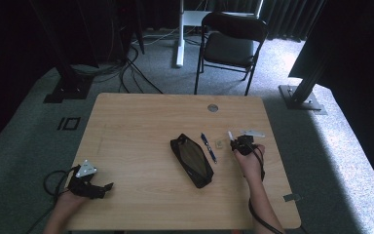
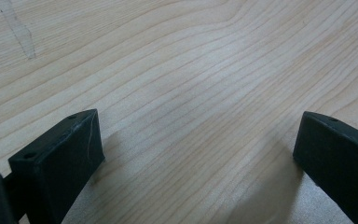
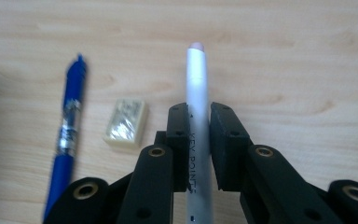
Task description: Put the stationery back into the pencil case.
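White marker (image 3: 198,135) is pinched between the right gripper's (image 3: 199,116) jaws, right of the open black pencil case (image 1: 192,160). Blue pen (image 3: 70,135) and eraser (image 3: 126,122) lie between them, seemingly unpacked. Left gripper (image 2: 196,140) rests spread wide.

Materials check: pale wood-grain worktop (image 1: 141,126), mostly matt kit on it.

Worktop: smooth, low sheen, fine grain lines. Right tongs (image 3: 199,123): matt black plastic, brass-coloured rivets, clamped on a silver-white pen (image 3: 198,84) with a smooth satin barrel. Left of that pen: small cream eraser (image 3: 126,122), slightly glossy wrap; further left, blue pen (image 3: 70,140), glossy plastic with a shiny clear-silver grip. Black pouch (image 1: 191,160): soft cloth look, dull sheen. Left tongs (image 2: 200,154): same matt black plastic, faint scuffs.
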Motion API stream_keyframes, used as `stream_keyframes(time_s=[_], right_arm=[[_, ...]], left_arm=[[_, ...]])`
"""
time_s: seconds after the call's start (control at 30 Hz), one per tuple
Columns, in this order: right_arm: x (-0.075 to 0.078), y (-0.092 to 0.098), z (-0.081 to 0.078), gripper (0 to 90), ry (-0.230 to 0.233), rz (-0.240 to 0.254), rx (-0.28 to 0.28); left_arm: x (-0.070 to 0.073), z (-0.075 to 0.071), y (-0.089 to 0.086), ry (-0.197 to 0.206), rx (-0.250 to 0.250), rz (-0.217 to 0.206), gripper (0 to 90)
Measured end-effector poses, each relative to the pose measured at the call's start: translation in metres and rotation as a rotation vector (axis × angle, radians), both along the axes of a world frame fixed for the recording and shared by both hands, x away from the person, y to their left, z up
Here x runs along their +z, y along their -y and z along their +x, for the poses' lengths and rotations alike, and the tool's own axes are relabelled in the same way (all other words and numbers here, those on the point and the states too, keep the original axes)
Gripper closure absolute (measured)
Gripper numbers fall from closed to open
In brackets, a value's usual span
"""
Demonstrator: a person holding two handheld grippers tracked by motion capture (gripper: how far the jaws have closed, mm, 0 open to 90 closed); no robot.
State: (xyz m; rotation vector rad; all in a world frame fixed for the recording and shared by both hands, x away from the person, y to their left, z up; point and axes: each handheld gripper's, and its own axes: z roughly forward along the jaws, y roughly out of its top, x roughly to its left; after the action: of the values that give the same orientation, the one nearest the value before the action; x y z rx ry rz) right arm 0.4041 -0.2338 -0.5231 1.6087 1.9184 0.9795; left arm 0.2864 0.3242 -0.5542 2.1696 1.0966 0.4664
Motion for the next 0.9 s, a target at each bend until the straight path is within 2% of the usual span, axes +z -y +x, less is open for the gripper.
stream_keyframes(time_s=[0.23,0.43,0.9], right_arm=[[0.023,-0.010,-0.007,78.4,0.034,0.030,0.051],[0.040,-0.025,-0.012,78.4,0.060,0.035,0.099],[0.067,-0.069,-0.026,78.4,0.101,0.086,0.227]], left_arm=[[0.000,0.000,0.000,0.000,0.000,0.000,1.6],[0.000,0.000,0.000,0.000,0.000,0.000,1.6],[0.000,0.000,0.000,0.000,0.000,0.000,1.6]])
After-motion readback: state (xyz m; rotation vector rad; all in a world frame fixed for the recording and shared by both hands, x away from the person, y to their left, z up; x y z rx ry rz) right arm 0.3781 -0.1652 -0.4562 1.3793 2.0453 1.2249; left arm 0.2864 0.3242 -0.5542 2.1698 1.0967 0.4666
